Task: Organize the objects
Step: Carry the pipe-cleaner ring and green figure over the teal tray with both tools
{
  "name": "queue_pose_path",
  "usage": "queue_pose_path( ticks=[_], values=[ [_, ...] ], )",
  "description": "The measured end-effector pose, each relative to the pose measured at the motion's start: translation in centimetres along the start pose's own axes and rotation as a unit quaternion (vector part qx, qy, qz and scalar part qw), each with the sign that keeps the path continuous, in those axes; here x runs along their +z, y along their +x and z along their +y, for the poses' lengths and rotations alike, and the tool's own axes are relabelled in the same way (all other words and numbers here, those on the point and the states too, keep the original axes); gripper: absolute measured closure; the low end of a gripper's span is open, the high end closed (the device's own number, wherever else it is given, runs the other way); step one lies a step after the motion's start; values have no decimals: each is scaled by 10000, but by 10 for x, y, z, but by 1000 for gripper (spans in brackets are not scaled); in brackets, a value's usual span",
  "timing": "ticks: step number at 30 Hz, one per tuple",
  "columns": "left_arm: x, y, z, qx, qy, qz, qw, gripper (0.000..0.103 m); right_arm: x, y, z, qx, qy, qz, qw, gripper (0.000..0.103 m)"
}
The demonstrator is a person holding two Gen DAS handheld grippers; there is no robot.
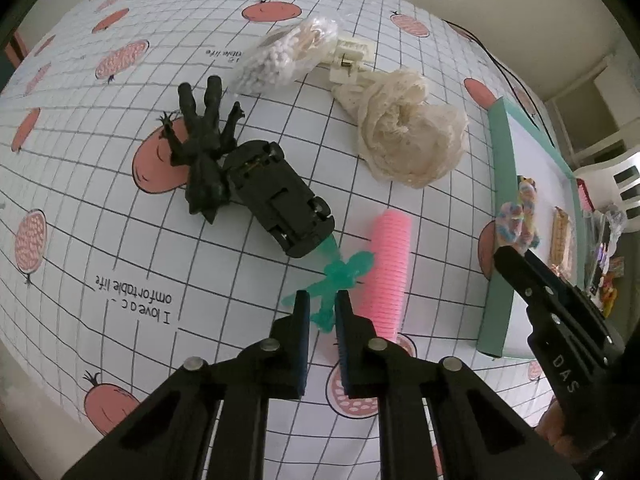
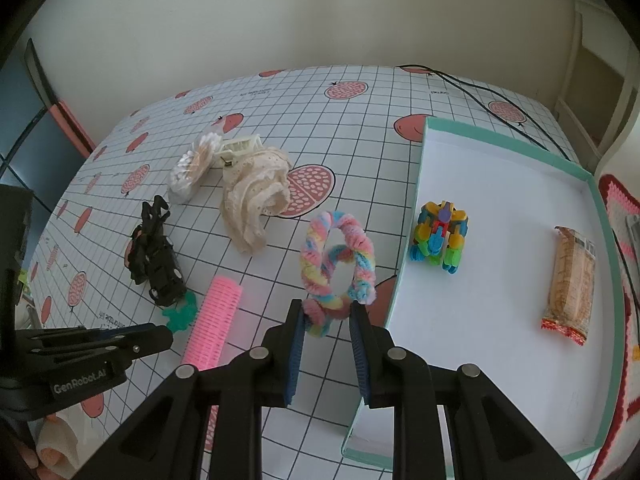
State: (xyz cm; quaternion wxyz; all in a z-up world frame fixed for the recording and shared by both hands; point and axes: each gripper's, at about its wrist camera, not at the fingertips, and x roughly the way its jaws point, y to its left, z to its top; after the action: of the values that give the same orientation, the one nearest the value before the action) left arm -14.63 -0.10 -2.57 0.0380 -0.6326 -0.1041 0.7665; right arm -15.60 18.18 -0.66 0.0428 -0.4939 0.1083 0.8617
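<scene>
In the left wrist view my left gripper (image 1: pixel 322 303) is shut on a leg of a translucent green toy figure (image 1: pixel 344 272), which lies on the tablecloth beside a pink hair roller (image 1: pixel 387 272). In the right wrist view my right gripper (image 2: pixel 327 310) is shut on a pastel twisted fuzzy ring (image 2: pixel 340 252) and holds it upright above the table, just left of a teal-rimmed white box (image 2: pixel 408 216). Inside the box are a colourful block toy (image 2: pixel 440 236) and a wrapped biscuit pack (image 2: pixel 570 280). The left gripper (image 2: pixel 160 338) shows at lower left.
A black toy car (image 1: pixel 280 196) lies upside down against a black monster figure (image 1: pixel 200 140). Further back are a bag of cotton swabs (image 1: pixel 288 52), a white clip (image 1: pixel 350 56) and a cream lace cloth (image 1: pixel 408 140). A black cable (image 2: pixel 472 88) crosses the far right corner.
</scene>
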Motion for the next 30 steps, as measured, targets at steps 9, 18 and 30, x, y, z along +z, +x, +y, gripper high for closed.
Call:
queue_pose_path(
  ticks=[9, 18, 30],
  values=[
    [4, -14, 1, -192, -48, -215, 9996, 91, 1, -4, 2, 75, 36, -89, 9999, 79],
    [6, -43, -13, -554, 133, -847, 9948, 91, 5, -16, -3, 258, 186, -327, 9990, 79],
    [1, -74, -64, -1229, 619, -1633, 9769, 91, 3, -43, -40, 461, 657, -642, 9947, 79]
  ],
)
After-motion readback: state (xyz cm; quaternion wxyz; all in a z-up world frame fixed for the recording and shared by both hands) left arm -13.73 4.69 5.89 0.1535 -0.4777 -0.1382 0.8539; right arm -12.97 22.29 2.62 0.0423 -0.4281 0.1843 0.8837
